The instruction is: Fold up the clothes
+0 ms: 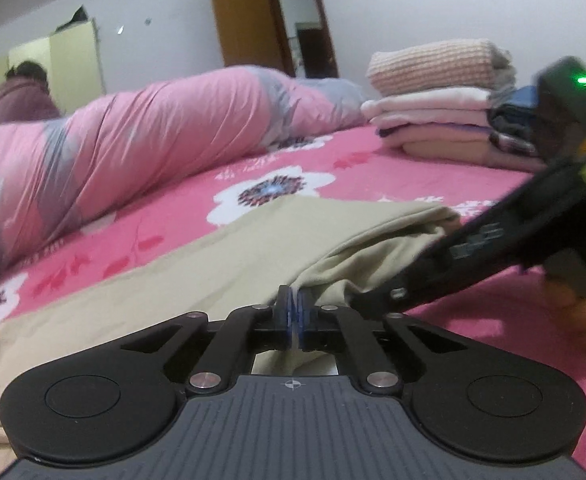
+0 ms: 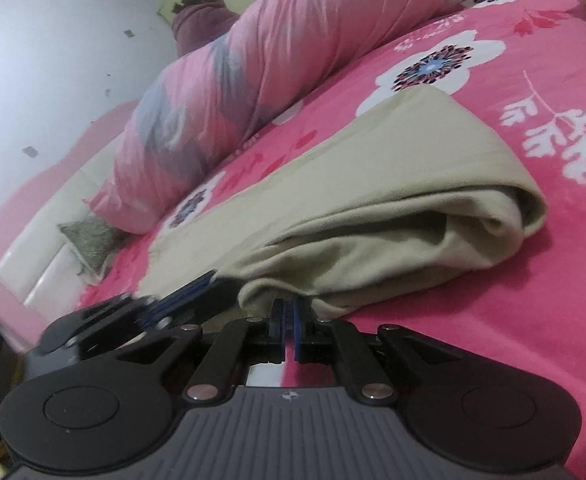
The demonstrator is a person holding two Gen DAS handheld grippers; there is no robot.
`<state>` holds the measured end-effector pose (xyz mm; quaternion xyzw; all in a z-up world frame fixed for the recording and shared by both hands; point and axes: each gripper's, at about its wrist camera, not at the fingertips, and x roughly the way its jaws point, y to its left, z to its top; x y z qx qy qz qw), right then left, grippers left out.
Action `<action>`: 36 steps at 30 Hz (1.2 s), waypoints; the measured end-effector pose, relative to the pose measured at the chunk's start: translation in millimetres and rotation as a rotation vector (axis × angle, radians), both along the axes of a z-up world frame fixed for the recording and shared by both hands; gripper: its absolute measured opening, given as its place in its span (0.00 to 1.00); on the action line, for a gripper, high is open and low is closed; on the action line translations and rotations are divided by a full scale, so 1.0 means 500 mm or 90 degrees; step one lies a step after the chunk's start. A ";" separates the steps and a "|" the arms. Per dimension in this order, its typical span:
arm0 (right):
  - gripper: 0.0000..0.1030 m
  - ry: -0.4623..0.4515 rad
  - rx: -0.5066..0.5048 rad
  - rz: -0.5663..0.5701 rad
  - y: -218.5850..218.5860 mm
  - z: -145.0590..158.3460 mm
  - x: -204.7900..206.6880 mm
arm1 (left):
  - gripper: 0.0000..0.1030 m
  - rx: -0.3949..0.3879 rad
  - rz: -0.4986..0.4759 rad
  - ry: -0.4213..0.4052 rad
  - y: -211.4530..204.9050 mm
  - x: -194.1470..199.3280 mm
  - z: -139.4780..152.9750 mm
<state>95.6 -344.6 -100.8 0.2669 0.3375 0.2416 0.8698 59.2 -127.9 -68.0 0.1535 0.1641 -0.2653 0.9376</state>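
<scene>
On pink flowered bedsheet (image 2: pixel 533 52), beige garment (image 2: pixel 373 184) spread flat, already doubled over, rounded fold at far right end, loose layered edge toward both cameras. Left gripper (image 1: pixel 294 304) low at near edge of that garment, blue pads pressed together with beige cloth pinched between them, cloth also visible beneath through gap behind fingers. Right gripper (image 2: pixel 288 312) just beside it at same near edge, jaws almost closed with only narrow slit between pads, tips tucked under bunched hem; whether cloth actually caught between them, cannot tell. From left wrist view, right gripper's black body slanting in from right, green light lit on its top, tip touching garment close to left fingers. Beyond garment, along far side of bed, long rolled pink and grey quilt (image 1: pixel 133 136). Far right, near wall, stack of folded clothes (image 1: pixel 441 100), striped piece on top. Behind quilt, blurred person in purple top (image 1: pixel 21 96), beside pale green wardrobe (image 1: pixel 73 56). Open brown door (image 1: pixel 245 16) in white wall.
</scene>
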 end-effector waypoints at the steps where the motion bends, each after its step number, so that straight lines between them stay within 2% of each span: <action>1: 0.03 -0.002 0.000 -0.006 0.003 0.001 0.003 | 0.01 -0.006 -0.006 0.000 0.003 -0.003 0.001; 9: 0.03 -0.021 0.029 -0.040 0.017 -0.002 0.027 | 0.00 -0.024 -0.024 -0.004 0.015 -0.002 0.002; 13: 0.03 -0.024 0.113 -0.062 -0.005 -0.014 0.018 | 0.00 -0.034 -0.021 -0.006 0.023 0.001 0.007; 19: 0.03 -0.035 0.073 -0.088 -0.025 -0.007 -0.014 | 0.04 -0.063 -0.017 0.044 0.040 0.021 0.007; 21: 0.03 -0.043 0.065 -0.098 -0.034 -0.003 -0.022 | 0.10 -0.077 -0.024 0.055 0.046 0.021 0.011; 23: 0.03 -0.043 0.062 -0.118 -0.043 -0.002 -0.021 | 0.35 -0.093 -0.031 0.074 0.048 0.023 0.014; 26: 0.03 -0.037 0.082 -0.133 -0.062 -0.005 -0.018 | 0.44 -0.092 -0.033 0.091 0.036 0.029 0.010; 32: 0.03 -0.039 0.080 -0.144 -0.075 -0.007 -0.021 | 0.43 -0.079 0.010 0.093 0.002 0.046 -0.008; 36: 0.03 -0.043 0.053 -0.149 -0.078 -0.007 -0.016 | 0.36 -0.062 0.043 0.091 -0.011 0.059 -0.013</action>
